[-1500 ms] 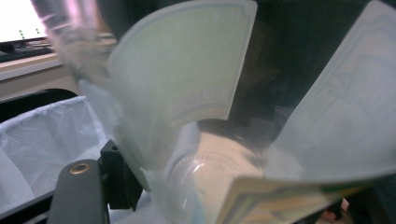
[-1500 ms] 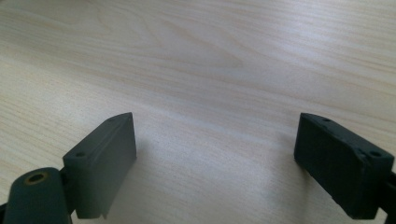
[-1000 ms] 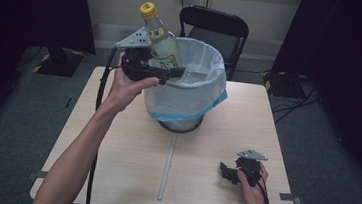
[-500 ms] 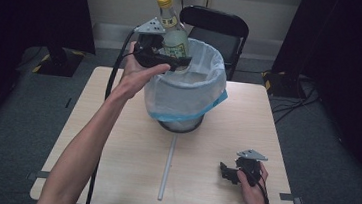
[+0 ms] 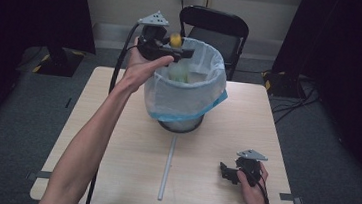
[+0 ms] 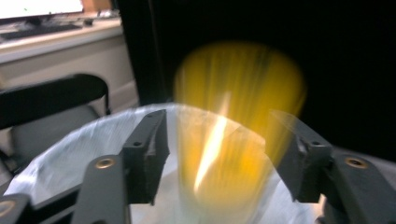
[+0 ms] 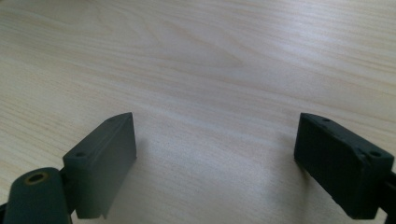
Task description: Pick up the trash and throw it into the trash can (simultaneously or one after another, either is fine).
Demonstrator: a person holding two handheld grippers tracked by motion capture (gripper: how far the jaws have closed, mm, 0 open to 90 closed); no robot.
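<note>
The left hand-held gripper hangs above the rim of the lined bin at the far side of the desk. Its jaws stand wide apart. A bottle with a yellow cap sits between them, blurred in the left gripper view; it seems to be free of the pads, its body already inside the bin, though the blur leaves that unsure. The right hand-held gripper rests low over the near right part of the desk, jaws spread wide with bare wood between them. A black chair stands behind the bin.
</note>
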